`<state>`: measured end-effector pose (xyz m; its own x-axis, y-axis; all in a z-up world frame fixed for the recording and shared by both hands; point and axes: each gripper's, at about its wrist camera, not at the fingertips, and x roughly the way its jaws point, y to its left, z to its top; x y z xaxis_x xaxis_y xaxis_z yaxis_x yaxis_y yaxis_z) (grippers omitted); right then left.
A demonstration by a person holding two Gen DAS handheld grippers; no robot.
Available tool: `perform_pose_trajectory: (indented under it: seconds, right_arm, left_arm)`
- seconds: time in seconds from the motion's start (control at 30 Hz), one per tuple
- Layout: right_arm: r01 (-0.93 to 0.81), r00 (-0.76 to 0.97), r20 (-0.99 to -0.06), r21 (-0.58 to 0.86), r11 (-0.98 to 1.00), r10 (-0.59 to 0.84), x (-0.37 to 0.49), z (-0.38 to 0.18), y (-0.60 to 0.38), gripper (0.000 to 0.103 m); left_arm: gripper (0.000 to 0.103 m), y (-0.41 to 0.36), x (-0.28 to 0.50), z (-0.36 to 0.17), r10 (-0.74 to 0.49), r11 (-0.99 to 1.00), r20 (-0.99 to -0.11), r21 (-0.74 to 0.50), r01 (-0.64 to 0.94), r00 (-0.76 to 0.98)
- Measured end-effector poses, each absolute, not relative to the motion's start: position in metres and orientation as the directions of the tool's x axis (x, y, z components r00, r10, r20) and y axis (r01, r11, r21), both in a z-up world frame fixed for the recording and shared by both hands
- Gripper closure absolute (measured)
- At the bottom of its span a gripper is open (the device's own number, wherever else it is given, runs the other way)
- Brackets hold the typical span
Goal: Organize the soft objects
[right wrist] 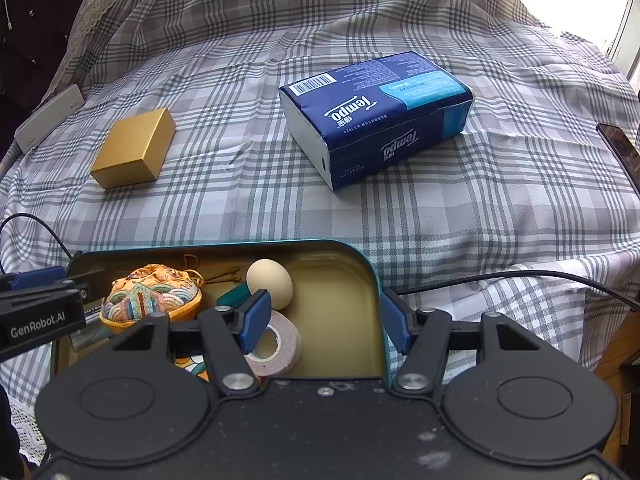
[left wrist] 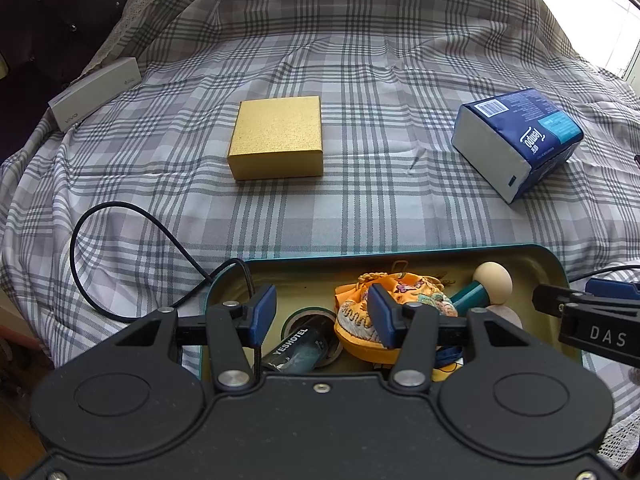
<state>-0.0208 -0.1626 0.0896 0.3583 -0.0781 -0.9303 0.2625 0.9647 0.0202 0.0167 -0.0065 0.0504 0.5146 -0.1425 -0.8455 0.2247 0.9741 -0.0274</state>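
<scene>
Both my left tongs [left wrist: 322, 314] and right tongs [right wrist: 324, 322] hang wide, holding nothing, over the tin [right wrist: 360, 264] on the bed — reaching for the embroidered pouch [right wrist: 150, 294] inside, I could knock the egg-shaped sponge [right wrist: 270, 282] beside it.

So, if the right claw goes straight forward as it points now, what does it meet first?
Probably the tin's right rim, which sits between the open right claw's fingers. Beyond it lies the tissue pack. Depth is uncertain.

Home bedroom: plaid-sheeted bed [left wrist: 320, 60], tufted headboard [left wrist: 60, 8].

Glossy metal tin [right wrist: 362, 268], woven plaid cloth [right wrist: 440, 208], embroidered fabric pouch [right wrist: 150, 296].
</scene>
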Motion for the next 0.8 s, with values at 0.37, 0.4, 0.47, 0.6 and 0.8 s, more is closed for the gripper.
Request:
perform_pose_trajectory:
  seconds: [0.37,0.4,0.47,0.6,0.8]
  right_arm:
    - [0.273,0.359,-0.93,0.028,0.962,-0.075,-0.0221,0.0883,-0.1651,0.044]
    - [0.273,0.359,-0.93,0.028,0.962,-0.075,-0.0221,0.0883,-0.1651,0.044]
    - [0.272,0.36,-0.93,0.029,0.962,-0.073,-0.0221,0.0882,-0.1651,0.044]
    - [0.269,0.359,-0.931,0.03,0.963,-0.071,-0.0223,0.0878,-0.1642,0.044]
    - [0.269,0.359,-0.931,0.03,0.963,-0.072,-0.0221,0.0878,-0.164,0.044]
  left_arm:
    - [0.052,-0.0073,0.0167,0.0509,-0.131,0.975,-0.846,-0.017,0.22,0.517]
    - [0.052,-0.0073,0.0167,0.0509,-0.131,0.975,-0.846,-0.017,0.221,0.517]
    - [0.052,-0.0074,0.0167,0.051,-0.131,0.976,-0.846,-0.017,0.219,0.517]
    - [0.052,-0.0072,0.0164,0.0512,-0.131,0.976,-0.846,-0.02,0.216,0.516]
    - [0.052,-0.0069,0.0163,0.0508,-0.13,0.977,-0.847,-0.02,0.213,0.516]
